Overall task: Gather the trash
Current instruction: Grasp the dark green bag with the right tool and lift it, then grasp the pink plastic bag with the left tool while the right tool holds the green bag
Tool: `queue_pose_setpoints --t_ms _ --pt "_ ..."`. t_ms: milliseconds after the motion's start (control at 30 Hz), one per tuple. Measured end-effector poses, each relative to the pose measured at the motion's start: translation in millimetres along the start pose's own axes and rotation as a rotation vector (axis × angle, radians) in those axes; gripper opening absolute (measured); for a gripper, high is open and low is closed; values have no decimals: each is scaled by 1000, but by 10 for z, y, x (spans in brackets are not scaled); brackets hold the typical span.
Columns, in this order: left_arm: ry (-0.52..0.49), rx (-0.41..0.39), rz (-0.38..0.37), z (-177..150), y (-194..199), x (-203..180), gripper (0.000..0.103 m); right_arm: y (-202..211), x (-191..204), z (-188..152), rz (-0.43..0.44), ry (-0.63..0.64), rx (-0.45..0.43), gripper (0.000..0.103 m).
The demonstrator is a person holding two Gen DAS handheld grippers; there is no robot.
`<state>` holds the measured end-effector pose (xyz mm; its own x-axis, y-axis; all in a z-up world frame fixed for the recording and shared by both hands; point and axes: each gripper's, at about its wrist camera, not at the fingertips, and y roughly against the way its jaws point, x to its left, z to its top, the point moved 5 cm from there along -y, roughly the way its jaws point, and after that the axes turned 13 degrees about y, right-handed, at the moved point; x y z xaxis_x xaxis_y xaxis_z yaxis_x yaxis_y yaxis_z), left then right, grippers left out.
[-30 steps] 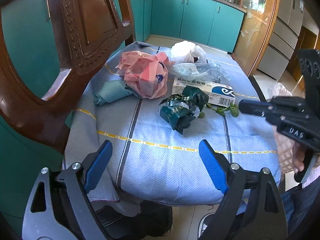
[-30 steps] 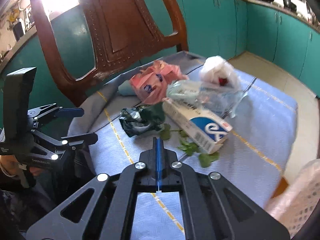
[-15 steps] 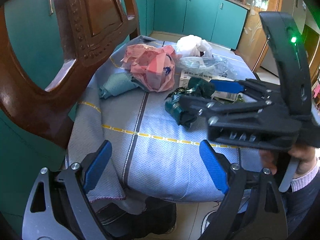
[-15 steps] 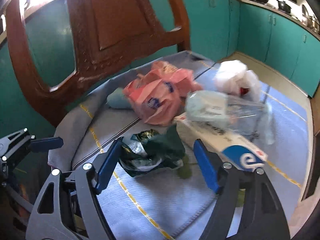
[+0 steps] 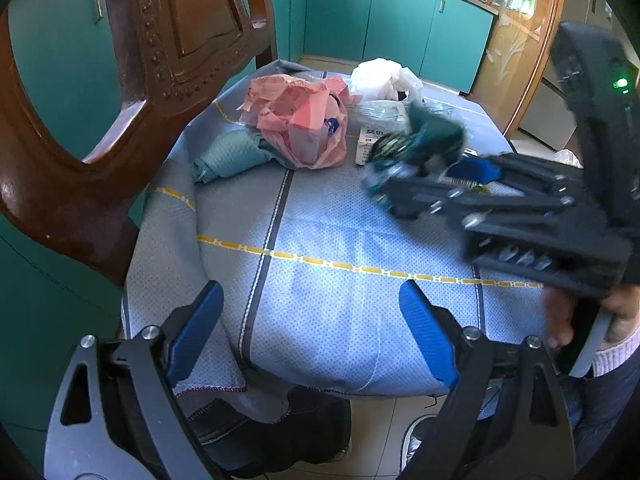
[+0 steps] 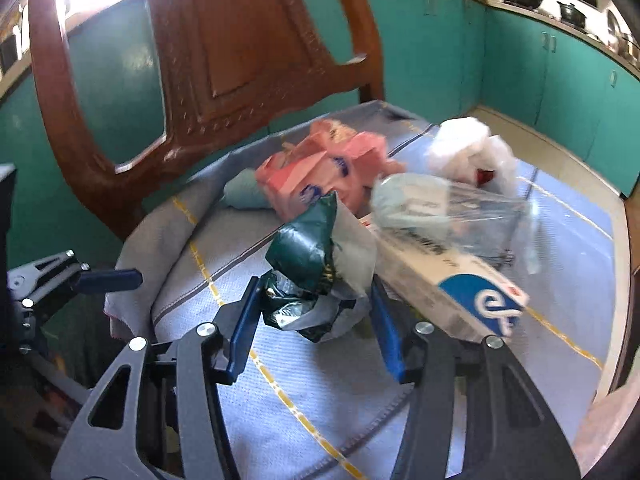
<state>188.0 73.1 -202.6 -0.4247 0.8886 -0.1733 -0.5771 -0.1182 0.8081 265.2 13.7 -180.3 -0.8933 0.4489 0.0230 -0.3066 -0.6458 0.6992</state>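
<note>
A crumpled dark green wrapper (image 6: 308, 268) sits between the blue pads of my right gripper (image 6: 314, 316), which has closed in on it; it also shows in the left wrist view (image 5: 420, 140), blurred. Behind it lie a white and blue box (image 6: 448, 280), a clear plastic bag (image 6: 448, 208), a pink bag (image 6: 320, 176) and a white bag (image 6: 468, 152). My left gripper (image 5: 312, 332) is open and empty over the near edge of the blue cloth (image 5: 340, 280).
A carved wooden chair back (image 5: 132, 80) rises at the left, close to my left gripper. A folded teal cloth (image 5: 228, 154) lies by the pink bag. Teal cabinets (image 5: 380, 12) line the far wall. A pale basket (image 6: 608, 428) stands at lower right.
My right gripper moved forward over the cloth, opened, then closed in around the green wrapper. My left gripper stayed open and nearly still.
</note>
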Motion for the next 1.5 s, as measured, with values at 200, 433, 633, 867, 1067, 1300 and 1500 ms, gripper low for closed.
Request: queue_pose_setpoints --t_ms 200,433,633,867,1067,1300,1500 --pt "-6 -30 0 96 36 -63 89 431 -202 -78 -70 -50 -59 53" --pt "-38 -111 -23 558 -104 -343 89 945 -513 -282 -162 -170 -126 53" --pt "-6 -96 62 1131 -622 -325 89 1045 -674 -457 -197 -218 -113 53" --pt "-7 -73 92 1146 -855 -257 67 1047 -715 -511 -214 -208 -95 53" --pt "-41 -119 71 877 -524 -291 56 1029 -666 -471 -220 -199 -91 53" --pt "-105 -139 -48 374 -23 -539 56 987 -536 -526 -254 -186 -51 53" --pt "-149 -159 -64 239 145 -659 56 955 -424 -595 -276 -171 -24 53"
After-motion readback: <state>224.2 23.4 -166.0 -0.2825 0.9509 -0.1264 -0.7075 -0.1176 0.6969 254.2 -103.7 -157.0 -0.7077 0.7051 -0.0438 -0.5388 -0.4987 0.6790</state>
